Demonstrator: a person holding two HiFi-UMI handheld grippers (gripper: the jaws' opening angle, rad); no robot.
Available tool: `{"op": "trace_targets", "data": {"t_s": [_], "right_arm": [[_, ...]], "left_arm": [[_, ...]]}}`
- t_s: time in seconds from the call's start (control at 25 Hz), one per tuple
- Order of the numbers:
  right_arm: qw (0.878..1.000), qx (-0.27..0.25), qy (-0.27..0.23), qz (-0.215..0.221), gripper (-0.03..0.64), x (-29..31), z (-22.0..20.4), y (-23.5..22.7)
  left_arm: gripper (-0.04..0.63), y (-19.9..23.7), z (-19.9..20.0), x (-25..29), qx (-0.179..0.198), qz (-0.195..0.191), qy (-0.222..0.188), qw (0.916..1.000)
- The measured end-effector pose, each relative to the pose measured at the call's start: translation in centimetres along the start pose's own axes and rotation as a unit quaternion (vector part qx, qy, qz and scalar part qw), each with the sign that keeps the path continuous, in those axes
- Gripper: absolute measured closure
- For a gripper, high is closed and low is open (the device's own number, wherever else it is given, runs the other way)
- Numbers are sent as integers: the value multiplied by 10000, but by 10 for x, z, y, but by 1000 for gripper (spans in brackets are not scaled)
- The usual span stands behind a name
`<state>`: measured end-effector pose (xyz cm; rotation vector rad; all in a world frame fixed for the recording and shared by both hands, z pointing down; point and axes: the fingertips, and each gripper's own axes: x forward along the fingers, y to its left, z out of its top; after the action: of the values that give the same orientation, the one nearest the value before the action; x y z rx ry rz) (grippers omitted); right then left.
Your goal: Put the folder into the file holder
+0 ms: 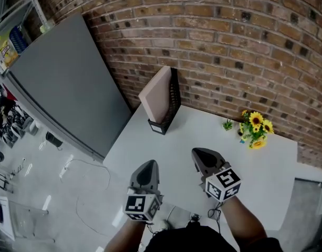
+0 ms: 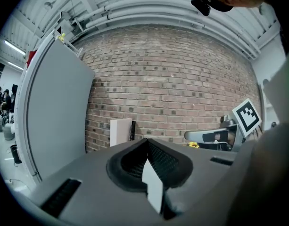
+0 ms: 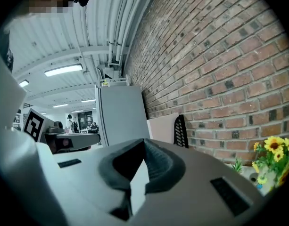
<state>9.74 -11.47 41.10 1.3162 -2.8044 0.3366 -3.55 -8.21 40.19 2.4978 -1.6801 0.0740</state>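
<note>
Head view: folder (image 1: 155,94) stands inside the file holder (image 1: 175,97), job looks done, left gripper (image 1: 148,166) and right gripper (image 1: 201,154) well clear, jaws pressed together on nothing.

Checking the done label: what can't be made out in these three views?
Head view: the bottom of the folder is hidden inside the file holder; whether it sits fully down cannot be told.
Left gripper view: the file holder is almost all behind the folder; only a dark sliver shows.
Right gripper view: the flowers are cut by the picture's dark rim; in the head view their pot is too small to tell.
</note>
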Motion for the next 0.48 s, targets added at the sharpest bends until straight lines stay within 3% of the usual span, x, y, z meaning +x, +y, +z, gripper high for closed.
{"op": "trace_targets", "data": {"t_s": [0.48], "right_arm": [[9965,21,21,-837,614,-28,-21,59]], "left_arm": [[589,9,-11,-45,-103,-902,16,9959]]}}
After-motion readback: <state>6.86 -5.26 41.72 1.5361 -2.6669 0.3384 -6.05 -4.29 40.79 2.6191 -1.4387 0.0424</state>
